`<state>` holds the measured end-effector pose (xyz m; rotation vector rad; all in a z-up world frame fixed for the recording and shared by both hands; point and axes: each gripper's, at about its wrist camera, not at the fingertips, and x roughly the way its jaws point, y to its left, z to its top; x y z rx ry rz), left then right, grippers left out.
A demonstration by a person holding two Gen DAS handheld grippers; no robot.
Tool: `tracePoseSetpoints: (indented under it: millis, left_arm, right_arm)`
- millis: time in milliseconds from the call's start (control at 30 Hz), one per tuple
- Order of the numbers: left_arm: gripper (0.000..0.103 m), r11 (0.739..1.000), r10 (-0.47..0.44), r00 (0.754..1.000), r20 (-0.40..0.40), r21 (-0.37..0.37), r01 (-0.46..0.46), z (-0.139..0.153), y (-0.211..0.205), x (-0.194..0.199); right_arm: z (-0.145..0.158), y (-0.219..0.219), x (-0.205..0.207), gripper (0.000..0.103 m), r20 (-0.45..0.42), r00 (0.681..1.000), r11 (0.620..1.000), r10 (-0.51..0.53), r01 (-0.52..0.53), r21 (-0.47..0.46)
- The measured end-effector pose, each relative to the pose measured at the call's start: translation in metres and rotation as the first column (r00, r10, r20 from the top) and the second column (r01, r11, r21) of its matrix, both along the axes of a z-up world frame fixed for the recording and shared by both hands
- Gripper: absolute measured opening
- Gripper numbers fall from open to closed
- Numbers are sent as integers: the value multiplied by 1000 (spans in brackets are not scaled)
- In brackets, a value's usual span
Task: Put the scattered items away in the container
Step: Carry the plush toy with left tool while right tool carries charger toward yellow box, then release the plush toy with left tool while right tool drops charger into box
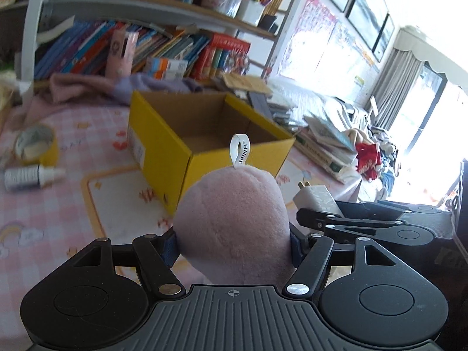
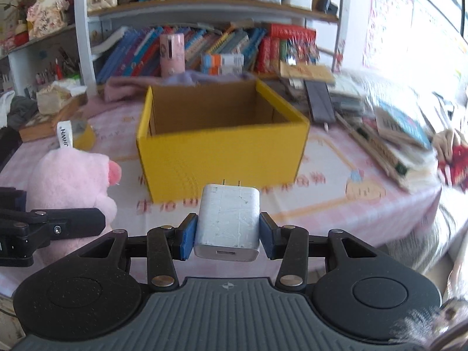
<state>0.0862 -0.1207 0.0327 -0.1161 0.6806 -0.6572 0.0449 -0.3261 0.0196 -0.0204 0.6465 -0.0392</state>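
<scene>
An open yellow cardboard box (image 1: 163,143) (image 2: 222,158) stands on the pink checked tablecloth, and what shows of its inside is empty. My left gripper (image 1: 234,242) is shut on a pink plush toy (image 1: 234,222) with a white label loop, held above the cloth in front of the box; the toy also shows in the right wrist view (image 2: 70,184). My right gripper (image 2: 228,234) is shut on a white USB wall charger (image 2: 228,219), prongs toward the box, just right of the left gripper; the charger also shows in the left wrist view (image 1: 316,199).
A roll of yellow tape (image 1: 35,144) and a small white bottle (image 1: 29,177) lie on the cloth left of the box. Stacked books (image 2: 395,137) crowd the table's right side. Folded cloths (image 2: 131,84) and a bookshelf (image 2: 204,8) stand behind the box.
</scene>
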Motion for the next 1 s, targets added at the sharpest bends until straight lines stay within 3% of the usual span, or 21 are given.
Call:
tracePoseSetpoints:
  millis: [200, 367, 600, 733, 900, 1000]
  left_arm:
    - [69, 999, -34, 993, 117, -38, 39, 28, -21, 29]
    - [69, 1000, -12, 989, 147, -20, 15, 35, -44, 62]
    - [70, 995, 100, 986, 136, 0, -101, 35, -66, 112]
    - [70, 982, 125, 981, 150, 123, -144, 26, -84, 147]
    - [70, 953, 131, 981, 144, 255, -165, 17, -96, 192]
    - [71, 930, 134, 986, 102, 331, -161, 3, -98, 219]
  right_arm:
    - [27, -24, 26, 42, 134, 991, 999, 22, -16, -40]
    - [36, -51, 69, 42, 121, 991, 998, 56, -53, -30]
    - [37, -74, 140, 42, 94, 977, 980, 193, -189, -56]
    - [30, -78, 187, 42, 53, 944, 942, 326, -320, -101]
    - [13, -78, 244, 42, -32, 872, 854, 488, -484, -190]
    - [-2, -73, 273, 42, -99, 830, 805, 549, -557, -206]
